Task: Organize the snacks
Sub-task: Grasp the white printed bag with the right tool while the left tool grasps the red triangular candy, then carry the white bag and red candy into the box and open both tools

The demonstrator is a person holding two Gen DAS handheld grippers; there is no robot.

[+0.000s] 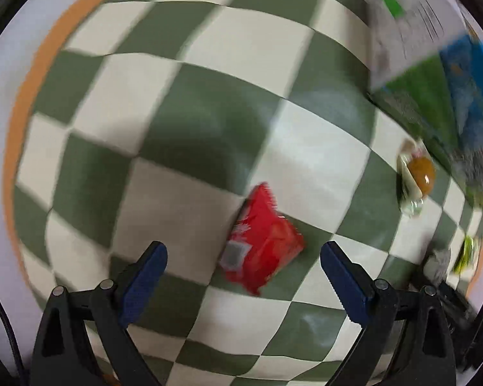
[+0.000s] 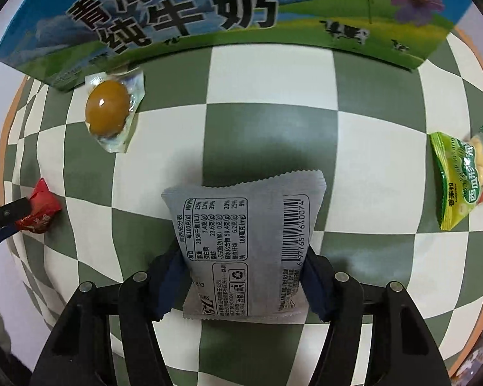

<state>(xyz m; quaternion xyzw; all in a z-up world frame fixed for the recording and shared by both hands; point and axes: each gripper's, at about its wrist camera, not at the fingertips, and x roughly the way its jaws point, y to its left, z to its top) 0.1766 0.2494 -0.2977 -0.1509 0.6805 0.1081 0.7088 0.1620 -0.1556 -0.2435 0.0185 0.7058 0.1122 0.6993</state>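
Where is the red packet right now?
The red packet lies on the checkered cloth, between the open left gripper's fingers; the right view shows it far left.

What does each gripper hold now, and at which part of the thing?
The right gripper holds the grey snack packet by the two side edges of its near end. The left gripper holds nothing; its jaws stand open around the red snack packet.
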